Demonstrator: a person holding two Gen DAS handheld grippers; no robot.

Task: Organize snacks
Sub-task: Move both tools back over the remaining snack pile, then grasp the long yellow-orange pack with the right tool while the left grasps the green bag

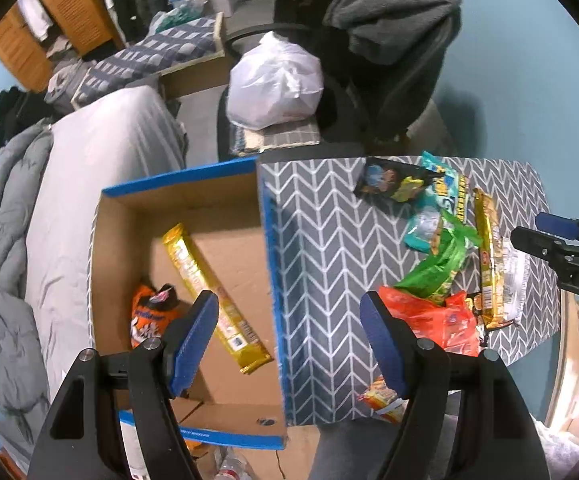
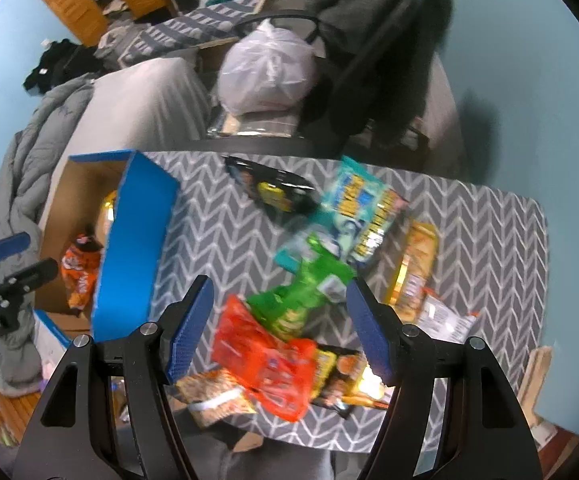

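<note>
A blue-edged cardboard box point(image 1: 193, 178) stands left of the chevron-cloth table point(image 1: 313, 240). In it lie a long gold packet point(image 1: 213, 296) and an orange packet point(image 1: 149, 316). My left gripper point(image 1: 289, 340) is open and empty above the box's right wall. Snacks lie piled on the table: a red packet point(image 2: 265, 360), a green packet point(image 2: 301, 300), a teal packet point(image 2: 365, 208), a black packet point(image 2: 273, 188) and a gold packet point(image 2: 413, 268). My right gripper point(image 2: 279, 328) is open and empty, just above the red and green packets.
A bed with a grey duvet point(image 1: 89, 184) lies left of the box. A chair with a white plastic bag point(image 1: 277, 84) and dark clothes point(image 1: 389, 32) stands behind the table. Bottles point(image 1: 229, 466) lie on the floor below the box.
</note>
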